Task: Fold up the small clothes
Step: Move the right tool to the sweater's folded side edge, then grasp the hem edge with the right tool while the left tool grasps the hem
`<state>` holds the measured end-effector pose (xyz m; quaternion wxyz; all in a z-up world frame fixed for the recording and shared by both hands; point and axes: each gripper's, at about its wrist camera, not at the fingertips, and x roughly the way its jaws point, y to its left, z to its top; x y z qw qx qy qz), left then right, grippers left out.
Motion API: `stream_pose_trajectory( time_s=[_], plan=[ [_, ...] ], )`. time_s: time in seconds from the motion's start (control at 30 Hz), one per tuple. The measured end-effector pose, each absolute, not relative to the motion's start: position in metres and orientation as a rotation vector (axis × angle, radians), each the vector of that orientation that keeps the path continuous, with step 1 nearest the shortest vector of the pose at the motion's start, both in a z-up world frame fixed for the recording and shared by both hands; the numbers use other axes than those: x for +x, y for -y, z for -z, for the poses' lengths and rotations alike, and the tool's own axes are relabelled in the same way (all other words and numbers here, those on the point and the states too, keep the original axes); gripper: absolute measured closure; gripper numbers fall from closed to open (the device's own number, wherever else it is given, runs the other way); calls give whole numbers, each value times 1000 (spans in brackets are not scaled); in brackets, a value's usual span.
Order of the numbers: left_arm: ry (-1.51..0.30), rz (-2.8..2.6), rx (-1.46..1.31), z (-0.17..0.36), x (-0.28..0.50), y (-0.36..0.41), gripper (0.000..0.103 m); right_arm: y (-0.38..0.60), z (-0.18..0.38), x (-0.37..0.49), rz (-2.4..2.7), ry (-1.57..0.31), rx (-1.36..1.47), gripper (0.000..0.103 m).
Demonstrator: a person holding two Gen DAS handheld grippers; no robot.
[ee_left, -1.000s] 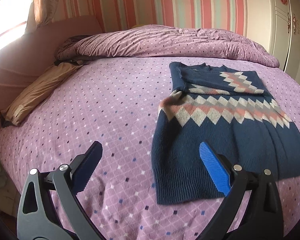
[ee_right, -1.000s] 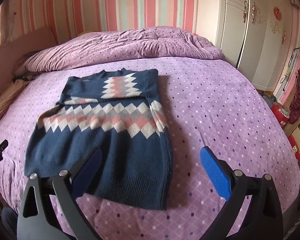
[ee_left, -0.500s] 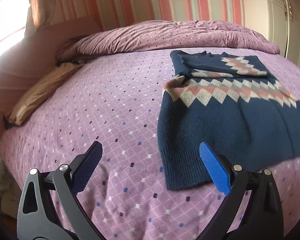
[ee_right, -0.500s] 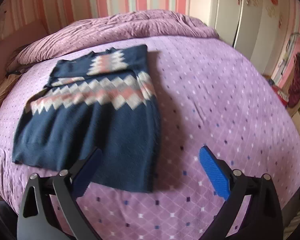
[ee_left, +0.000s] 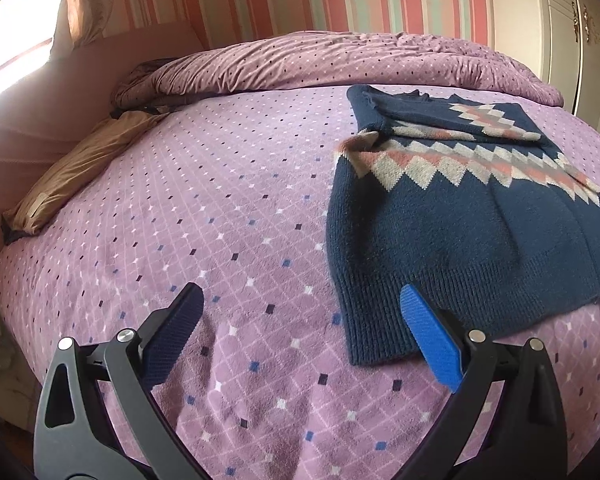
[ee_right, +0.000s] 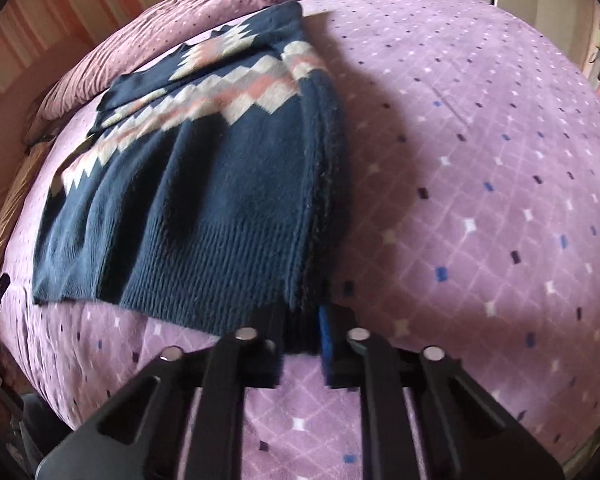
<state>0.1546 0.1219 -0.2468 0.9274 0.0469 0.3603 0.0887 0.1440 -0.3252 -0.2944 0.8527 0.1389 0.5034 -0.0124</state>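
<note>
At lower centre of the right wrist view, right claw [ee_right: 302, 330] is clamped on the sweater [ee_right: 204, 184] hem corner. Left claw [ee_left: 300, 322] hangs apart near the other hem corner. Pinch that corner too, then lift both evenly up the bed [ee_left: 220, 208].

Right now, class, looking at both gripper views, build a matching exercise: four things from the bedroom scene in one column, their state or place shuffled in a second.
Things:
1. left gripper
2. right gripper
3. navy knitted sweater with diamond pattern
4. tan pillow

States:
A. lies partly folded on the purple dotted bedspread
B. jaws shut on the sweater's hem corner
C. at the bed's far left edge
D. jaws open, empty

Pairs: 1-D, 2-B, 3-A, 4-C
</note>
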Motion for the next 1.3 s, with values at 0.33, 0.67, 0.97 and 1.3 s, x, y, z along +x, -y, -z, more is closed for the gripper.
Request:
stream_pose_trajectory(
  time_s=[0.33, 0.67, 0.97, 1.3],
  plan=[
    [-752, -165, 78, 254, 152, -127, 4, 341, 266, 126, 107, -1008, 137, 96],
    [-835, 18, -101, 286, 170, -111, 3, 334, 278, 124, 84, -1013, 127, 95],
    [-916, 1, -206, 314, 182, -106, 9, 333, 281, 128, 76, -1019, 145, 89],
    [-907, 19, -280, 301, 187, -105, 93, 329, 280, 132, 50, -1005, 216, 68]
  ],
)
